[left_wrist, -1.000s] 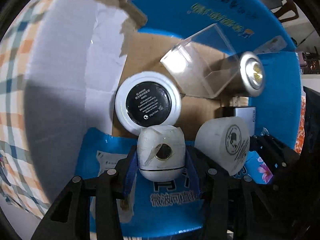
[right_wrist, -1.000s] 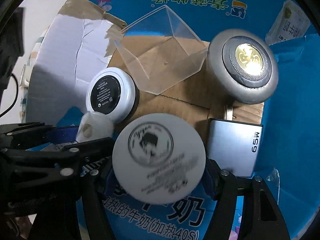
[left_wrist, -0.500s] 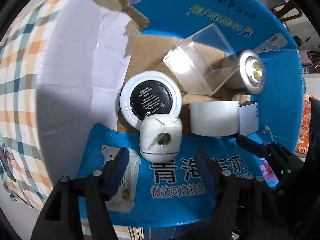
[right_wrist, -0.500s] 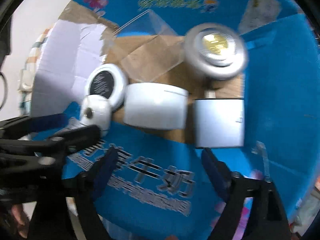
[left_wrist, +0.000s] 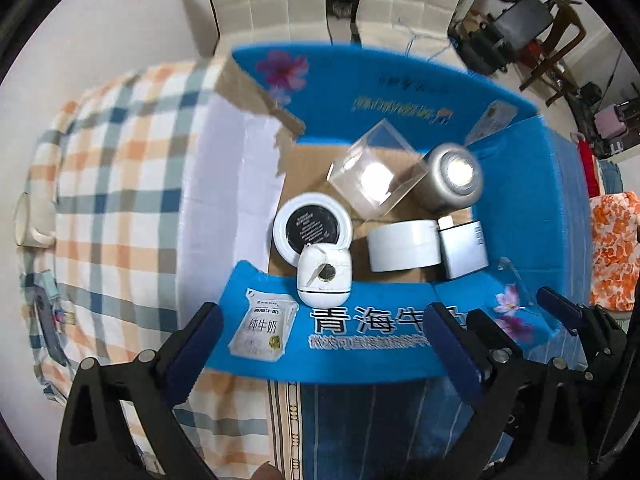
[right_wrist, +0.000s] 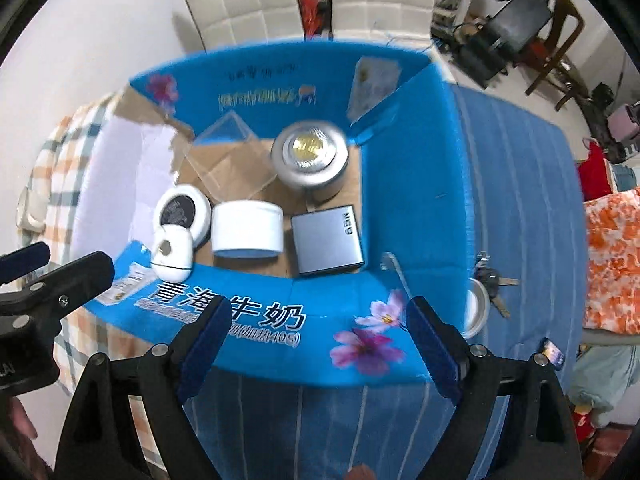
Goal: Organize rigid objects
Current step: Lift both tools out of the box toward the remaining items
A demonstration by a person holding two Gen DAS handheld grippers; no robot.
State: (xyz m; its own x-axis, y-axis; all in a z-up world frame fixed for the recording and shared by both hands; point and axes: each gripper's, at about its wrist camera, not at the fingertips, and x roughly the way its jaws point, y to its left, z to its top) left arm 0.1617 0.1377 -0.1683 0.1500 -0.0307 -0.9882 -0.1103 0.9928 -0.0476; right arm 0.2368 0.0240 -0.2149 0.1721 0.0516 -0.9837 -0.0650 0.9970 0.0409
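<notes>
Left wrist view: left gripper (left_wrist: 324,354) is spread wide, holding nothing, hanging over the near wall of the blue box (left_wrist: 360,344). Right gripper (right_wrist: 318,344) same: wide apart, empty, over the same wall.

Everything I count sits on the cardboard floor of the box. Nearest the wall: small white egg-shaped gadget (left_wrist: 325,278), touching the round black-topped tin (left_wrist: 313,229) behind it. Right of those, the white jar (left_wrist: 404,245) on its side, then the grey metal case (right_wrist: 327,240) just beside it. Farther back: clear plastic cube (left_wrist: 376,173) and silver can (left_wrist: 452,176).

Judgement: this drop-off looks done. For the next fetch I'd lift clear of the wall, then go for the keys (right_wrist: 494,280) and the white lid-like thing (right_wrist: 478,308) outside the box on the blue striped cloth (right_wrist: 512,184).

Hard to tell: both views are motion-blurred; the cube's edges wash out under glare; labels unreadable; I can't identify the white thing by the keys.
</notes>
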